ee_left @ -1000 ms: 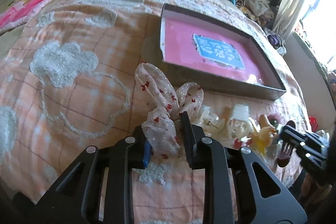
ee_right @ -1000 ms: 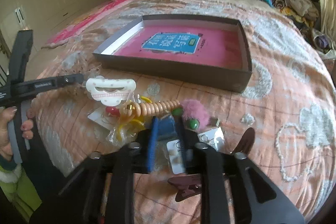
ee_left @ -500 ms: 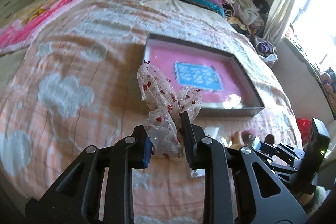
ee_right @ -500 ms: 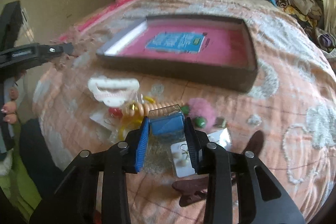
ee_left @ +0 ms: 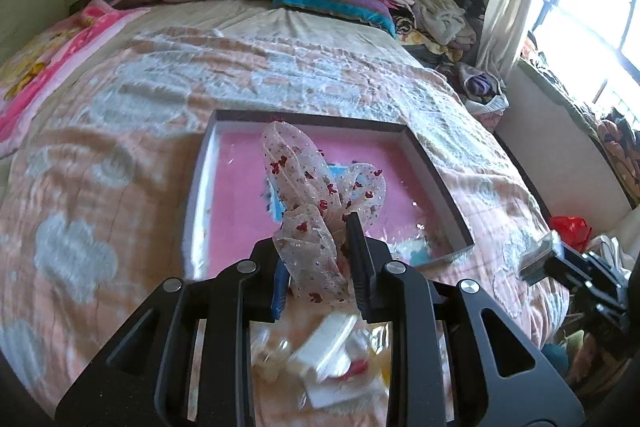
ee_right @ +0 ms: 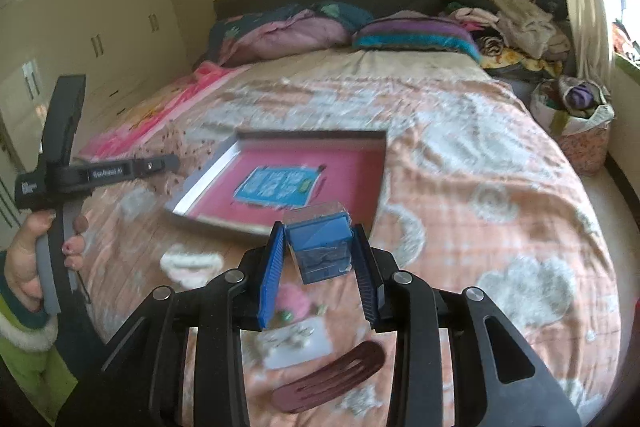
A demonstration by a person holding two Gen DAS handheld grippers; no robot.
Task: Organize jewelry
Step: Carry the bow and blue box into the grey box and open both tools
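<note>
My left gripper [ee_left: 316, 267] is shut on a sheer bow with red dots [ee_left: 320, 195] and holds it up in front of the near edge of the dark tray with a pink floor [ee_left: 424, 163]. In the right wrist view my right gripper [ee_right: 318, 267] is shut on a small blue box in a clear case [ee_right: 320, 247], lifted off the bed just short of the tray [ee_right: 208, 179]. The left gripper [ee_right: 160, 163] also shows at the left of that view, held by a hand [ee_right: 28, 267]. The right gripper [ee_left: 536, 263] appears low at the right of the left wrist view.
On the peach quilt below lie a white hair claw [ee_right: 192, 263], a pink pompom [ee_right: 294, 301], an earring card [ee_right: 296, 343] and a dark red hair clip [ee_right: 332, 379]. Pillows and clothes pile up at the headboard. A bag [ee_right: 580, 131] stands beside the bed.
Both grippers have risen off the quilt with their things. The bow now hangs before the tray, and the blue box is up from among the loose pieces.
</note>
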